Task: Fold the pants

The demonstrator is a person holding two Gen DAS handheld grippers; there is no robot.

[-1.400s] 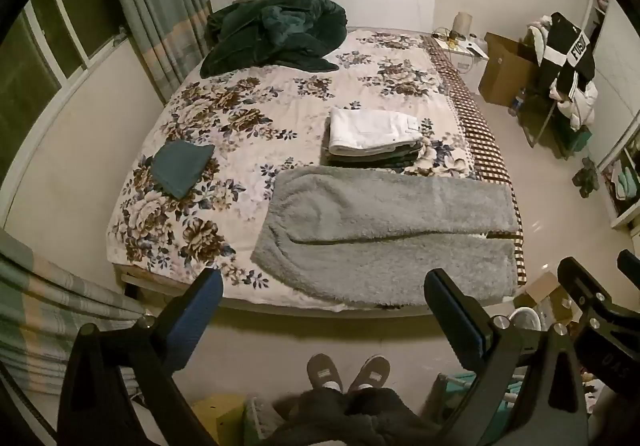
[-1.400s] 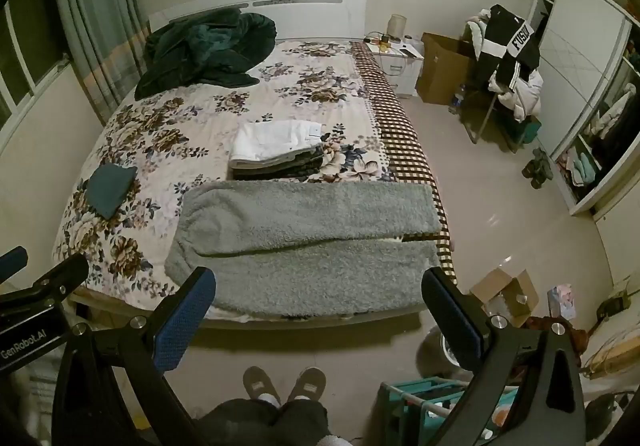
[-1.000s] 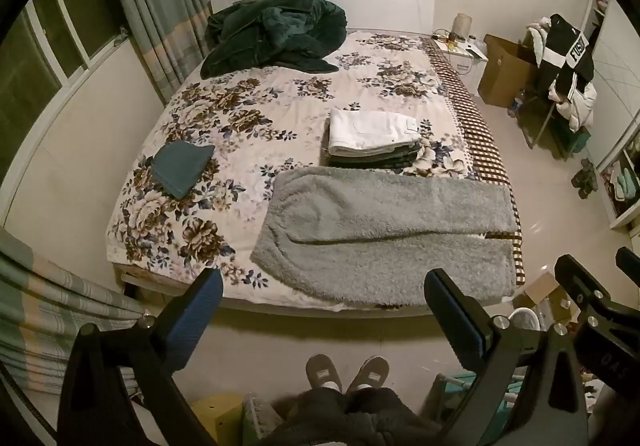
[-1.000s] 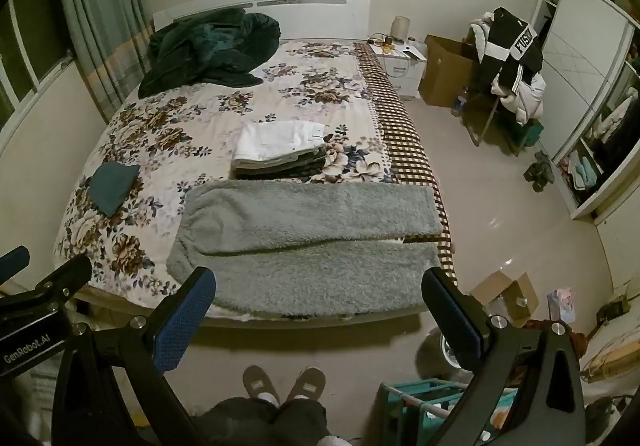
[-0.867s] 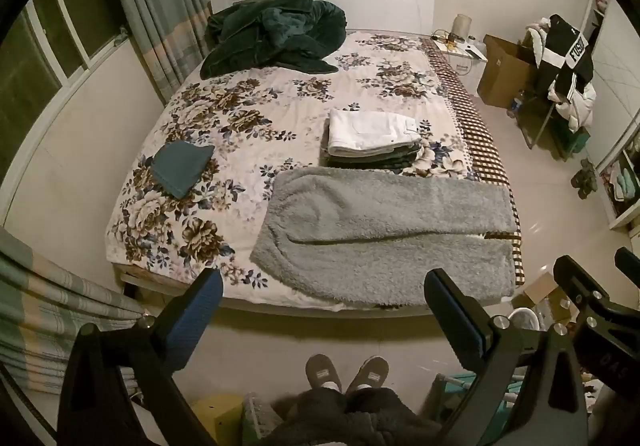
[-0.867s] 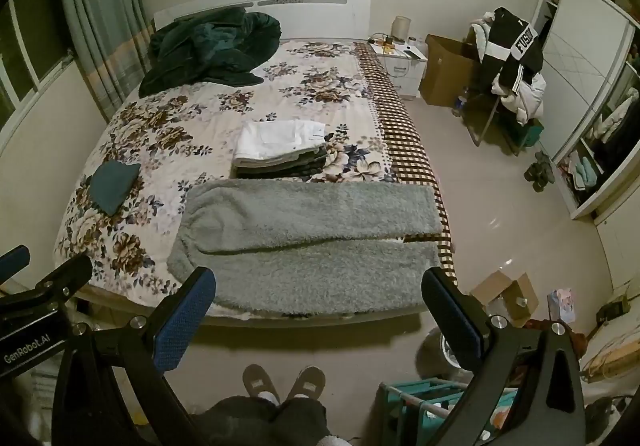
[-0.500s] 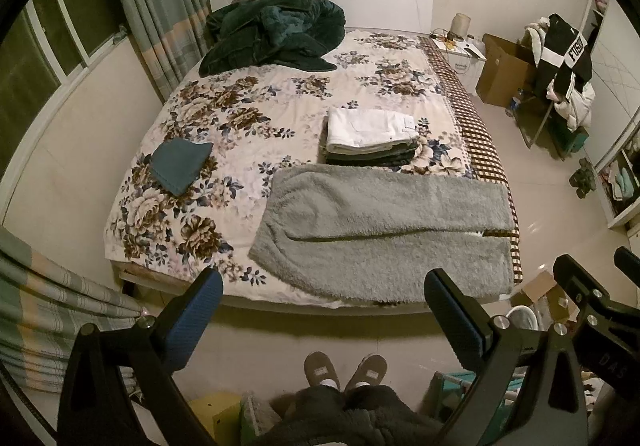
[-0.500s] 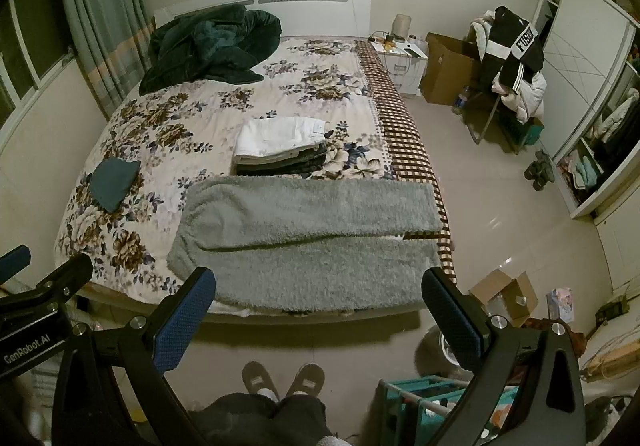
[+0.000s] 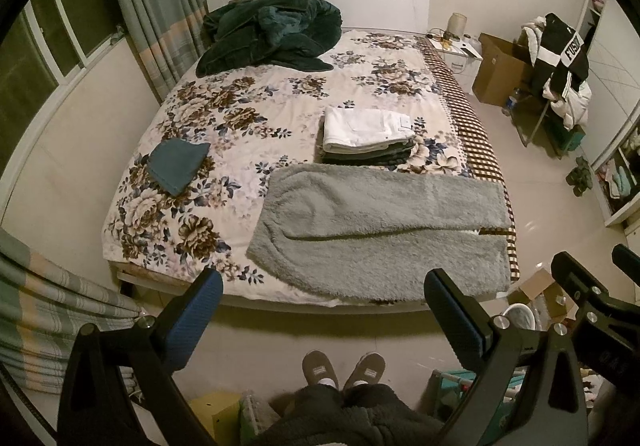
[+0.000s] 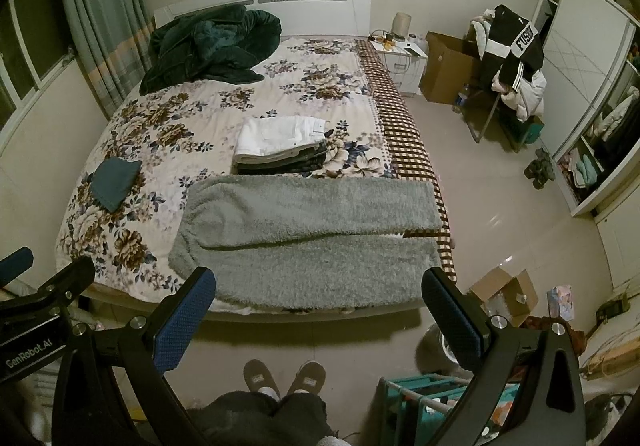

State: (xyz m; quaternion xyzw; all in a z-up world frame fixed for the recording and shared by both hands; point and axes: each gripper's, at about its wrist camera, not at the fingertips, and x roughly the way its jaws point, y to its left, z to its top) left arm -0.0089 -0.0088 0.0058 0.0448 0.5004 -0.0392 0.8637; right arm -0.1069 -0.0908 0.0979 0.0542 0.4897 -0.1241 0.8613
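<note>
Grey fleece pants lie flat across the near end of the bed, waist to the left, both legs side by side running right to the bed's edge. My left gripper is held high above the floor in front of the bed, open and holding nothing. My right gripper hangs beside it at the same height, also open with nothing between its blue pads. Both are well short of the pants. Each gripper shows at the edge of the other's view.
A stack of folded clothes topped by a white item sits behind the pants. A folded teal cloth lies left, a dark green blanket by the headboard. The person's slippered feet stand on the floor. Boxes and a teal rack crowd the right.
Both grippers have drifted slightly, so the bed and pants sit a little higher in view. The jaws stay open and the pants have not moved.
</note>
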